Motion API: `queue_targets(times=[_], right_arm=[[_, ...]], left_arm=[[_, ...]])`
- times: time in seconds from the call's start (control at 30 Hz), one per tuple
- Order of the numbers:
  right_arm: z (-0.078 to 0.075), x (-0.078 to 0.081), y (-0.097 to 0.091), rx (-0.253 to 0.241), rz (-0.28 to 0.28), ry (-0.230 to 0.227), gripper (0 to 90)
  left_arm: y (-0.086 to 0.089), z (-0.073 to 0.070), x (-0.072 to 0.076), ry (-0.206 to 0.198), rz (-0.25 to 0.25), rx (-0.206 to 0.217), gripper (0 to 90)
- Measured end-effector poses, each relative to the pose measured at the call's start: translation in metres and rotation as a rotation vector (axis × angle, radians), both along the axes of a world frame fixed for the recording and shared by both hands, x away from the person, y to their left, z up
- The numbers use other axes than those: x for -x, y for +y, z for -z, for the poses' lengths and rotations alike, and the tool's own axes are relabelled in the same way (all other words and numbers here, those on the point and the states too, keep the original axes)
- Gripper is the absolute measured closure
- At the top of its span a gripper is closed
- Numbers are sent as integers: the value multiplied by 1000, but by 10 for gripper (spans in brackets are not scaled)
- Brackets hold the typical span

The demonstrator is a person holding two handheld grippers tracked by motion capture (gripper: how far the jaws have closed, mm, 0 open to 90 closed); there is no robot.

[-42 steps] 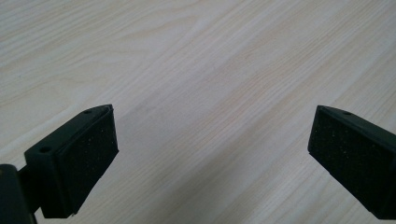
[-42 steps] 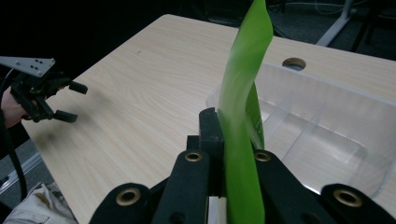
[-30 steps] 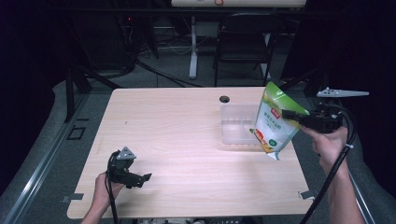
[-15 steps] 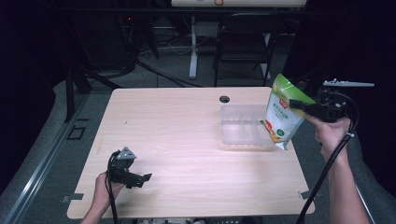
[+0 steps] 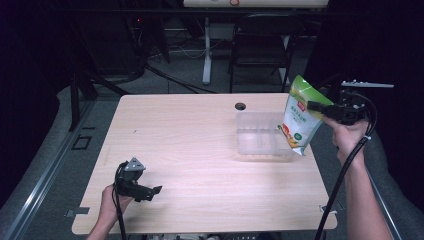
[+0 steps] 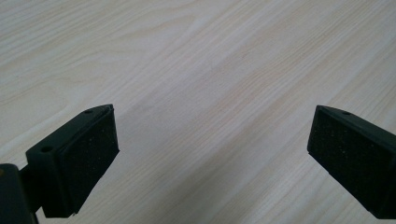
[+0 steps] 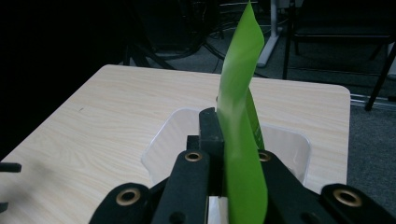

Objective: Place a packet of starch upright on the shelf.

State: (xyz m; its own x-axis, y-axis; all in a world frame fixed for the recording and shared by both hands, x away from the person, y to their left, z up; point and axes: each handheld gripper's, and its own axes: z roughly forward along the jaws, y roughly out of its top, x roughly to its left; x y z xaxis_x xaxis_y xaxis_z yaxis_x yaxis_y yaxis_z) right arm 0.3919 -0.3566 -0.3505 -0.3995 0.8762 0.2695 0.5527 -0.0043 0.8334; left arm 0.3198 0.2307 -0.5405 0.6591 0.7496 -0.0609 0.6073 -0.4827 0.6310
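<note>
Left claw (image 5: 156, 190) sits low at the near-left corner of the tabletop (image 5: 190, 150), held by the left hand (image 5: 111, 202), jaws spread wide with nothing between them; in the left gripper view there is bare wood grain under the gap (image 6: 210, 135). Right claw (image 5: 314, 106) is up off the tabletop at the right edge, held by the right hand (image 5: 347, 135), clenched on the upper part of a green snack pouch (image 5: 300, 120). Pouch hangs tilted, its bottom corner over the right end of a clear plastic tray (image 5: 260, 137); whether they touch, can't tell. In the right gripper view the pouch (image 7: 240, 135) is edge-on between the jaws, tray (image 7: 173, 135) right behind. Farther back: small black grommet (image 5: 240, 106) in the tabletop, then a dark chair (image 5: 260, 50) on the floor.
</note>
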Motion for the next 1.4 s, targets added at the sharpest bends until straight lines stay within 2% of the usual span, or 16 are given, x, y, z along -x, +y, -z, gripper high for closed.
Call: queue_targets(times=[0.5, 0.67, 0.9, 1.07, 1.37, 1.4], right_arm=[[14, -12, -5, -67, 90, -9, 900], [21, -17, 0, -51, 122, -18, 900], [34, -28, 8, -35, 133, -7, 900], [42, -34, 10, -44, 156, -9, 900], [53, -46, 22, -28, 193, -14, 900], [56, -48, 24, -45, 202, -18, 900]], left_arm=[[-1, 0, 0, 3, 3, -3, 19], [-1, 0, 0, 3, 4, -2, 19], [0, 0, 0, 3, 6, 0, 19], [-1, 1, 0, 7, 7, 1, 20], [-1, 0, 0, 3, 11, 2, 20], [-1, 0, 0, 3, 11, 3, 20]])
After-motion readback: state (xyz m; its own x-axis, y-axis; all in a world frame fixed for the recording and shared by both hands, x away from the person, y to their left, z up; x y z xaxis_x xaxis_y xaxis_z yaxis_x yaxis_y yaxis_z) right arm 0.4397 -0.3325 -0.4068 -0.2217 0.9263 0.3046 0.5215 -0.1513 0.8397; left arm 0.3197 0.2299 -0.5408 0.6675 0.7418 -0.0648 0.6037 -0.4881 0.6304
